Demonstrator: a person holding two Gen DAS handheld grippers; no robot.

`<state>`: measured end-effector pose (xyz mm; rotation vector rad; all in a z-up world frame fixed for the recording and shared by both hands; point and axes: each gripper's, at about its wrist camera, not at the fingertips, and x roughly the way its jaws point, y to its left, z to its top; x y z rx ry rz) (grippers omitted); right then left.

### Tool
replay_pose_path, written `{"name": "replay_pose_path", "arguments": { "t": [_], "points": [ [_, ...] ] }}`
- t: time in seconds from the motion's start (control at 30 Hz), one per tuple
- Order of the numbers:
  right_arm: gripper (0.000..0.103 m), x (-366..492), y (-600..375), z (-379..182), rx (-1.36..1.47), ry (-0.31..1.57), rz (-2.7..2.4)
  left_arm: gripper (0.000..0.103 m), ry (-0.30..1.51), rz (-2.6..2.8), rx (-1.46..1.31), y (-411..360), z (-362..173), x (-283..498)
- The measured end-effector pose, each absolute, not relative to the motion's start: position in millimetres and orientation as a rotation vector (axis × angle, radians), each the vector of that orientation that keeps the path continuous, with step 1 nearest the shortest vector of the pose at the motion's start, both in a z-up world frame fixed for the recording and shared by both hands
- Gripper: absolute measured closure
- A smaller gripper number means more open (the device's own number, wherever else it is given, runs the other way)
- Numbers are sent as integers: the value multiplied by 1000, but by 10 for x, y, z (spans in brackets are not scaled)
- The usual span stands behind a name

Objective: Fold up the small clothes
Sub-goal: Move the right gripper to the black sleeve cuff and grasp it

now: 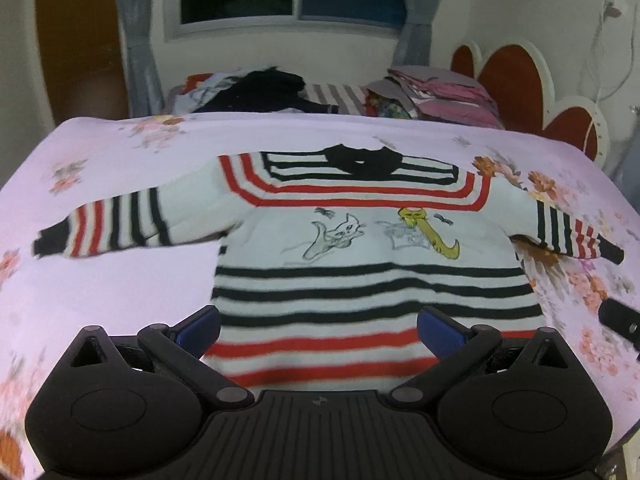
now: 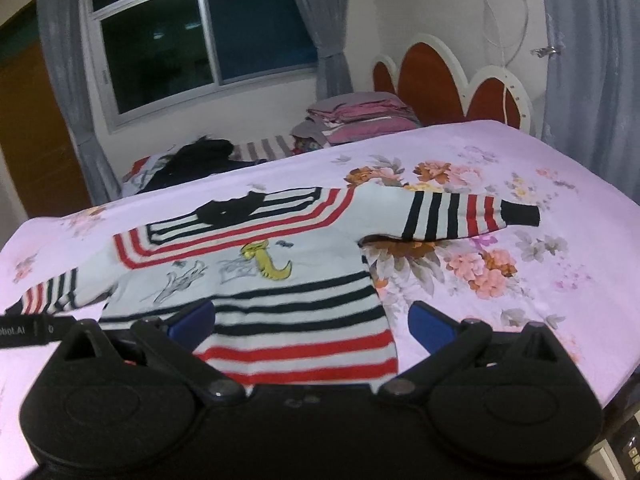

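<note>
Sweater (image 1: 372,240) lies spread flat, front up, on the floral bedsheet (image 1: 120,280), sleeves out. We judge it soft, light knit, best pinched at the hem corners. Left gripper (image 1: 318,330) and right gripper (image 2: 312,324) hover over the hem, jaws apart, empty.

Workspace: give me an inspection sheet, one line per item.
Surface: pink floral sheet, smooth.
Job's things: striped sweater spread flat, front up, both sleeves out, unfolded.
Clutter: dark clothes heap and folded pink stack on the far side beyond the sheet.
Grippers: left gripper open over the hem; right gripper open, straddling the hem's right corner; neither holds cloth.
Cables: white cord hanging on the wall above the headboard.
Surroundings: dark window, grey curtains, red scalloped headboard.
</note>
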<state>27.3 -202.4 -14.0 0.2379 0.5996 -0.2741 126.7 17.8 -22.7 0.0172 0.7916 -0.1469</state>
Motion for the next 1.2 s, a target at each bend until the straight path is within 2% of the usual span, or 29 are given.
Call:
{"name": "replay_pose_path", "arguments": {
  "t": [0.37, 0.6, 0.83, 0.93, 1.2],
  "points": [
    [0, 854, -2123, -130, 232, 589, -388, 0, 809, -198, -2, 202, -397, 2115],
    [8, 1072, -2530, -227, 233, 586, -451, 0, 795, -187, 10, 98, -561, 2433],
    [9, 1375, -3299, -487, 241, 618, -533, 0, 829, -142, 17, -85, -742, 2691],
    [14, 1502, -3716, -659, 287, 645, -551, 0, 838, -101, 14, -211, -815, 2799],
    [15, 1758, -4704, -1094, 399, 700, -631, 0, 835, -50, 25, -739, -953, 3139]
  ]
}}
